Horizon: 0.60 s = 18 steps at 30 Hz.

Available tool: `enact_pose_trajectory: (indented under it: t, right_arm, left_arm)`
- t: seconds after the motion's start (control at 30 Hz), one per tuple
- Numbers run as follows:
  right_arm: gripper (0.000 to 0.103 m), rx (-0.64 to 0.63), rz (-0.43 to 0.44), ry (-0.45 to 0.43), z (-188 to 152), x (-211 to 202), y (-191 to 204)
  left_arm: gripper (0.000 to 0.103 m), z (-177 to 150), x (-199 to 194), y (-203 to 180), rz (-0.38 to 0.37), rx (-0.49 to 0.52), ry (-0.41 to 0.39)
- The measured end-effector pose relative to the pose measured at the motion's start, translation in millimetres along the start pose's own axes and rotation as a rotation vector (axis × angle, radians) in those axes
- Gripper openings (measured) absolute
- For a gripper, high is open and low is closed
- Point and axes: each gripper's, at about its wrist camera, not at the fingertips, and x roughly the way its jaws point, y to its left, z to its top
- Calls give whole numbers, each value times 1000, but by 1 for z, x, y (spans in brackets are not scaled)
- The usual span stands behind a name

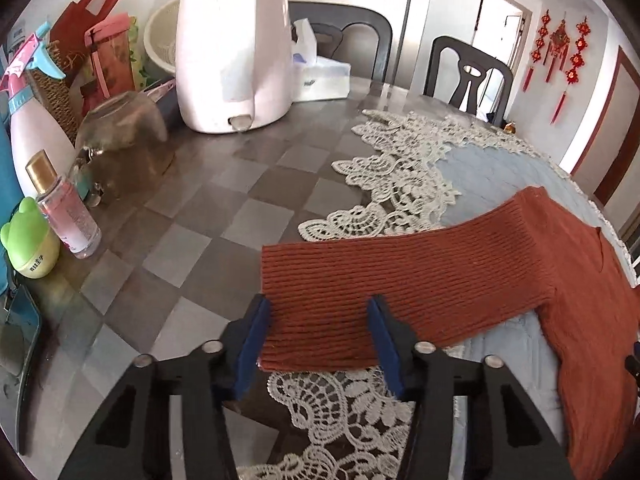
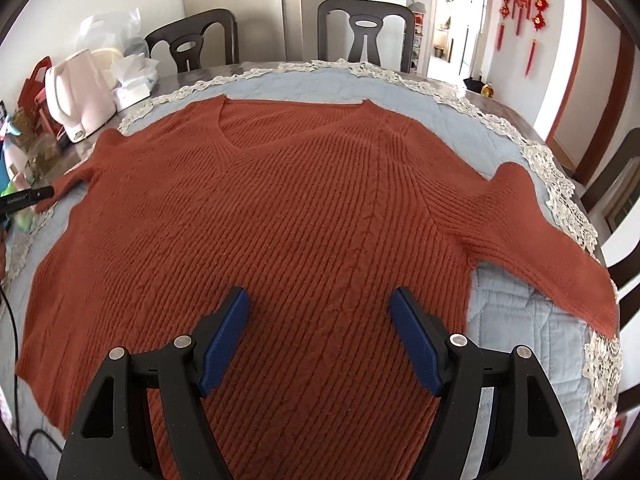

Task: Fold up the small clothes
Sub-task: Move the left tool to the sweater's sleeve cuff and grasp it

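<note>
One sleeve cuff [image 1: 316, 320] lies between the unclamped left tool [image 1: 318, 316]; only the right view shows the whole sweater [image 2: 280, 220] beneath the released right tool [image 2: 320, 304].

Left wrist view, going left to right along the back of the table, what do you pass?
Spray bottle → pink tumbler → cream basket → white kettle → tissue box → dark chair → red wall ornaments.

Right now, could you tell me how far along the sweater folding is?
Done: the rust knit sweater lies flat, front up, on the quilted mat. In hand: the left hand-held gripper straddles the left sleeve cuff, pads not visibly pressing. Left: every fold; the right hand-held gripper hovers open.
</note>
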Motion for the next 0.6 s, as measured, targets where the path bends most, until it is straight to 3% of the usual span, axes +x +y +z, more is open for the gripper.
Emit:
enact_pose_trajectory:
  t: [0.2, 0.37, 0.43, 0.6]
  right_arm:
    - [73, 0, 1, -1, 0, 1, -1]
    - [74, 2, 4, -2, 0, 2, -1]
    - [73, 2, 4, -2, 0, 2, -2]
    - [74, 2, 4, -2, 0, 2, -2]
  left_arm:
    - [35, 2, 2, 3, 6, 1, -8]
    - [9, 3, 4, 8, -13, -16, -12]
    - [9, 5, 2, 9, -52, -39, -6]
    - [9, 21, -28, -1, -126, -32, -80]
